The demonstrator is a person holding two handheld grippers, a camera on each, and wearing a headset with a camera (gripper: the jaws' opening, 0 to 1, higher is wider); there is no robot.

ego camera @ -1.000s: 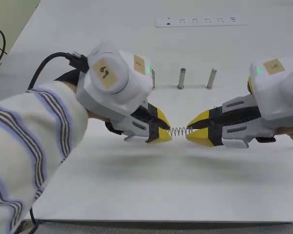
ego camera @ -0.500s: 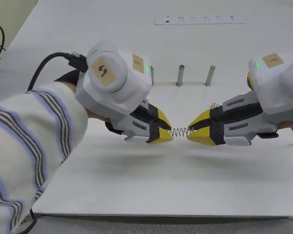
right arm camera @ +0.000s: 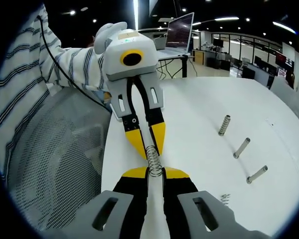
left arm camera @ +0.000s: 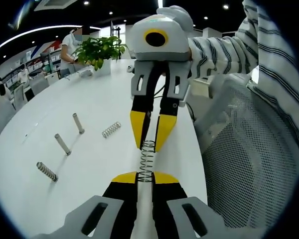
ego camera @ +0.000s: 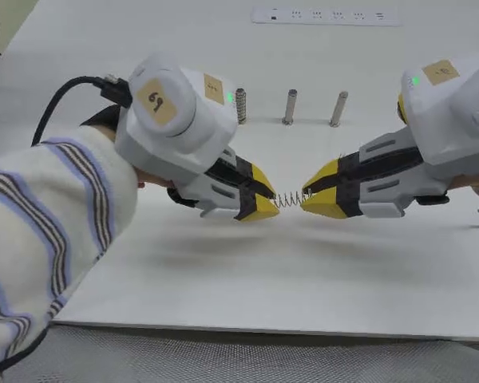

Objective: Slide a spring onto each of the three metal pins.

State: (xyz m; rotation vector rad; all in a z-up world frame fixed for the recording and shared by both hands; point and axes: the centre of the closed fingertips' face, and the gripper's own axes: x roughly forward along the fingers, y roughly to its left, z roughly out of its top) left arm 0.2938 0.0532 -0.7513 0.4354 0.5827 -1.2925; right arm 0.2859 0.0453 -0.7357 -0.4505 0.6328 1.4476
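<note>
**Spring held end to end between two claws above the worktop**
My left claw (ego camera: 259, 206) and right claw (ego camera: 313, 199) each clamp one end of the spring (ego camera: 289, 199), which hangs clear of the worktop (ego camera: 303, 271) in front of the pins. The left pin (ego camera: 241, 105) already wears a coil, while the middle pin (ego camera: 290, 107) and right pin (ego camera: 338, 109) stand bare. I judge the spring feather-light, bendy and apt to flick away. It wants a gentle pinch near one end, leaving the other open.
</note>
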